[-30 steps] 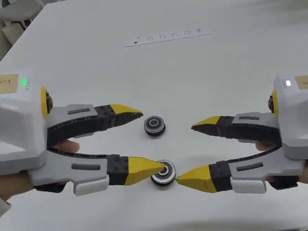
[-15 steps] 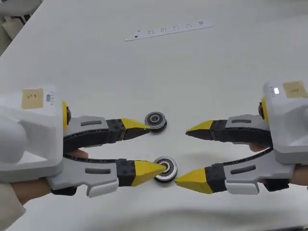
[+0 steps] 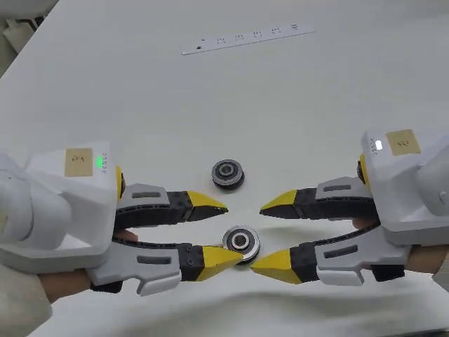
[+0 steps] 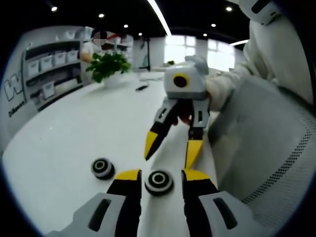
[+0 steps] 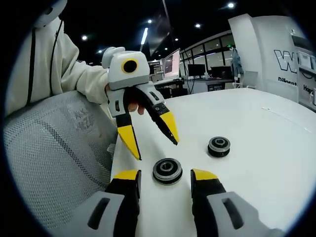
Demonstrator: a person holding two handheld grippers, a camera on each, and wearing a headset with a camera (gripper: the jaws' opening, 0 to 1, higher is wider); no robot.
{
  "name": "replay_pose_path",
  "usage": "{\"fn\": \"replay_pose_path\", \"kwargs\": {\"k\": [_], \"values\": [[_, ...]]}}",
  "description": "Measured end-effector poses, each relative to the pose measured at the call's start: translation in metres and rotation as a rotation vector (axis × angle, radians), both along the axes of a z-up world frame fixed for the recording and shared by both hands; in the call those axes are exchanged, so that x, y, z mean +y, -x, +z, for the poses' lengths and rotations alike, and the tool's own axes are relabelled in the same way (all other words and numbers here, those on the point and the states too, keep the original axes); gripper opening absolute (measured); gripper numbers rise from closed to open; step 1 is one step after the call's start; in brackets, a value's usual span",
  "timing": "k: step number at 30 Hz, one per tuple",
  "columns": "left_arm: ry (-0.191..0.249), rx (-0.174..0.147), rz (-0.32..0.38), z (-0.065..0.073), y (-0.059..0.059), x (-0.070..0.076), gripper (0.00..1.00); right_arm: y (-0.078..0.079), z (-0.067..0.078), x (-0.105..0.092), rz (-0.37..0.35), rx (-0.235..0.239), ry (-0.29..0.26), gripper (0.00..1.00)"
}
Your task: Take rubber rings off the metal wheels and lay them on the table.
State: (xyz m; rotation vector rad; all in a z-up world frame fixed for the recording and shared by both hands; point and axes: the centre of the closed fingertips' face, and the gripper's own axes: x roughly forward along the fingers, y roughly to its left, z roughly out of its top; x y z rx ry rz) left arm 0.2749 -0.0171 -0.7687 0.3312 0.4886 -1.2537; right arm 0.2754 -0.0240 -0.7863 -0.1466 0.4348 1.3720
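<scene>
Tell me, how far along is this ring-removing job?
Done: nothing yet; the near wheel and far wheel both seem to wear their dark rings. In hand: the left gripper and right gripper, both open, flank the near wheel from opposite sides. Still to do: both rings onto the table.

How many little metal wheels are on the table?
2. The near wheel sits between the left gripper and the right gripper; the far wheel lies alone beyond them. None seems hidden.
</scene>
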Motion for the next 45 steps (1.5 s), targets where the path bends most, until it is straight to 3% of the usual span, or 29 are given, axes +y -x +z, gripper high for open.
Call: {"fn": "replay_pose_path", "kwargs": {"k": [12,23,29,34,35,39,45], "values": [[-0.016,0.025,0.008,-0.017,0.0,-0.004,0.24,0.001,-0.014,0.002,0.013,0.019,0.029,0.25],[-0.003,0.039,0.042,-0.022,-0.003,-0.003,0.17,-0.001,-0.021,0.003,0.003,0.031,0.046,0.22],[-0.017,0.002,0.042,-0.026,-0.005,-0.004,0.18,-0.001,-0.023,0.004,0.003,0.04,0.048,0.21],[-0.026,-0.008,0.043,-0.029,-0.007,-0.005,0.15,-0.002,-0.022,0.005,0.002,0.032,0.046,0.21],[-0.017,0.011,0.051,-0.029,-0.005,-0.007,0.15,-0.003,-0.022,0.005,-0.001,0.031,0.045,0.21],[-0.019,-0.004,0.046,-0.03,-0.006,-0.007,0.14,-0.003,-0.021,0.005,-0.001,0.034,0.042,0.21],[-0.014,-0.002,0.048,-0.03,-0.005,-0.006,0.14,-0.003,-0.021,0.005,0.004,0.018,0.044,0.2]]}}
